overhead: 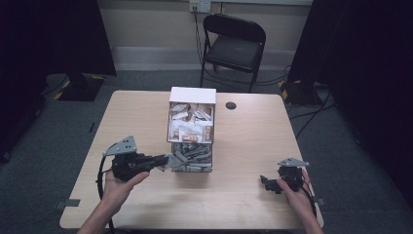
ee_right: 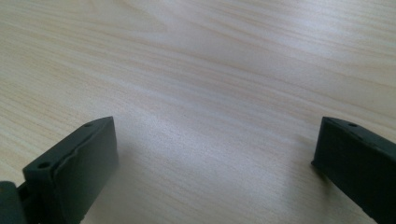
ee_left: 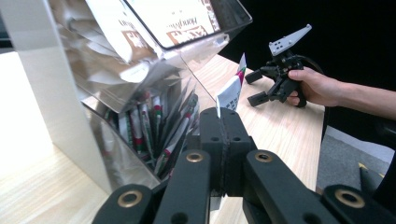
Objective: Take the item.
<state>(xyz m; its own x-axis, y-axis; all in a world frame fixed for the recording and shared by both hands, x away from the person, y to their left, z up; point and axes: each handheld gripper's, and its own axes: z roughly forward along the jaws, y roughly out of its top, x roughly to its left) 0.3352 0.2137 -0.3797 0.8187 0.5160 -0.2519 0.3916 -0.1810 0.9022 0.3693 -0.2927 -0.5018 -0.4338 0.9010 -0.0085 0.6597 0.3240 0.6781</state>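
One sachet (ee_left: 232, 92) is gripped in the closed jaws of the left gripper (ee_left: 223, 122) beside the dispenser (overhead: 191, 127). The right gripper (overhead: 271, 184) is held open, empty, over the bench (ee_right: 196, 70); placing probably remains.

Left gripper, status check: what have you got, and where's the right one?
Left gripper shut on a sachet, beside the clear dispenser's lower bin. Right gripper open, empty, low over bare table. Nothing between them.
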